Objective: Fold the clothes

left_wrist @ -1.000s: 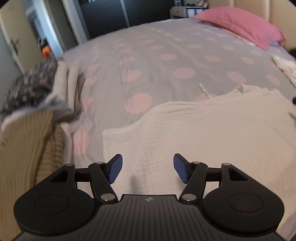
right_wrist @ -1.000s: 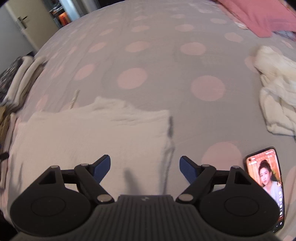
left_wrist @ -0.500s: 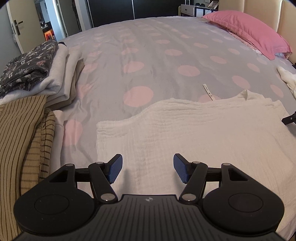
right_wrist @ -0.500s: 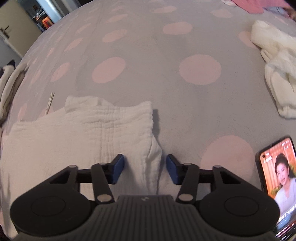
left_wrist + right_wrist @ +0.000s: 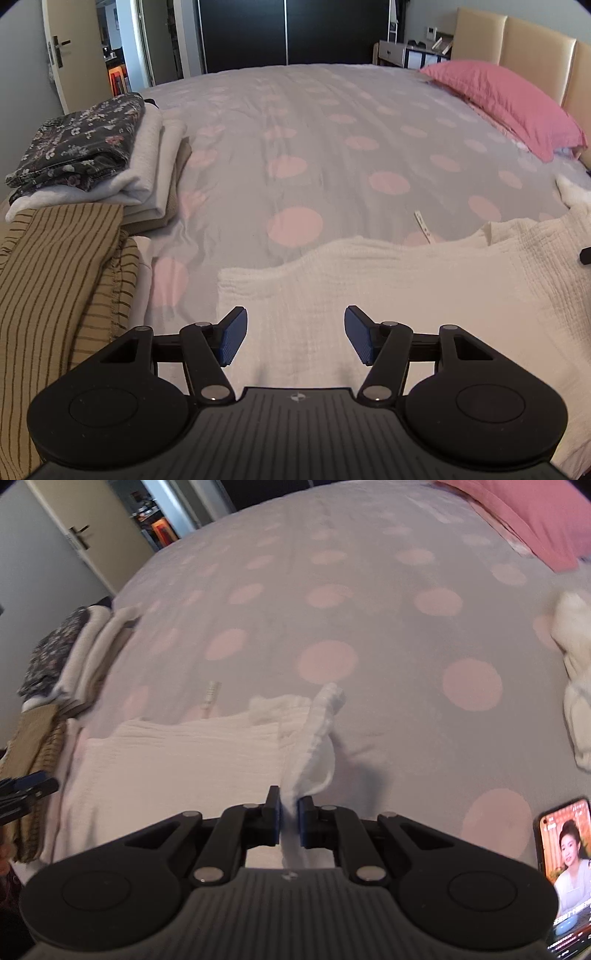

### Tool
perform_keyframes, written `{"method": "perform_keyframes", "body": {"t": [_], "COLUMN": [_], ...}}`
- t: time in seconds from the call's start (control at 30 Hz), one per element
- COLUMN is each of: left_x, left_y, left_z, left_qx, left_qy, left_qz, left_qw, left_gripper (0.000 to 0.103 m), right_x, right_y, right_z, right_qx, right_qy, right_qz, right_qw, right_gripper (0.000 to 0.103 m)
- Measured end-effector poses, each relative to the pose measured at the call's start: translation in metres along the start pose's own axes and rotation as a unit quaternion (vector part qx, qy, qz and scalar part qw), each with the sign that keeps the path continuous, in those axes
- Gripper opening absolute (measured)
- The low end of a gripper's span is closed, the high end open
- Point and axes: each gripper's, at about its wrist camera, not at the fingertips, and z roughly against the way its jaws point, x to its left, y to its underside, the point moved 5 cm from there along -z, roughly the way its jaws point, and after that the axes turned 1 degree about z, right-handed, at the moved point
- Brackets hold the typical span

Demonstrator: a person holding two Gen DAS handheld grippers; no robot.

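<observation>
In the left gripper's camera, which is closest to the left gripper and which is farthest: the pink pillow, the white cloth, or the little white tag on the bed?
From the left gripper:
1. White cloth, right under its open jaws.
2. Little white tag, just past the cloth's far edge, to the right.
3. Pink pillow, far off at the headboard, right side.

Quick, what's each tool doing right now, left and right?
Left tool: open, holding nothing, above the white garment.
Right tool: shut on the white garment's right edge, lifting it off the bedspread.

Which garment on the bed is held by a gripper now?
The white crinkled garment: the right gripper pinches its right edge. The stacked clothes lie untouched.
</observation>
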Motion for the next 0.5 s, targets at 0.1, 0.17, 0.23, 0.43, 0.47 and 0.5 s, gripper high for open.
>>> {"method": "perform_keyframes", "body": {"t": [0.1, 0.17, 0.23, 0.43, 0.47, 0.5], "left_x": [0.003, 0.006, 0.008, 0.016, 0.018, 0.02], "left_y": [-0.002, -0.004, -0.006, -0.012, -0.012, -0.012], "left_z": [0.007, 0.012, 0.018, 0.032, 0.032, 0.032], "left_qx": [-0.009, -0.016, -0.022, -0.037, -0.033, -0.029], "left_qy": [0.006, 0.011, 0.016, 0.01, 0.003, -0.004], "left_qz": [0.008, 0.012, 0.017, 0.001, -0.006, -0.012], "left_qw": [0.9999, 0.9997, 0.9995, 0.9993, 0.9994, 0.9995], "left_gripper": [0.054, 0.054, 0.054, 0.054, 0.054, 0.054], "right_x": [0.031, 0.056, 0.082, 0.159, 0.172, 0.185], "right_y": [-0.005, -0.01, -0.014, -0.027, -0.03, -0.032], "right_z": [0.009, 0.006, 0.001, -0.012, -0.014, -0.016], "right_qx": [0.024, 0.036, 0.048, 0.082, 0.088, 0.093], "right_qy": [-0.007, -0.018, -0.03, -0.066, -0.072, -0.078], "right_qz": [0.017, 0.029, 0.042, 0.079, 0.085, 0.091], "right_qw": [1.0, 0.999, 0.998, 0.991, 0.99, 0.988], "right_gripper": [0.011, 0.011, 0.011, 0.011, 0.011, 0.01]}}
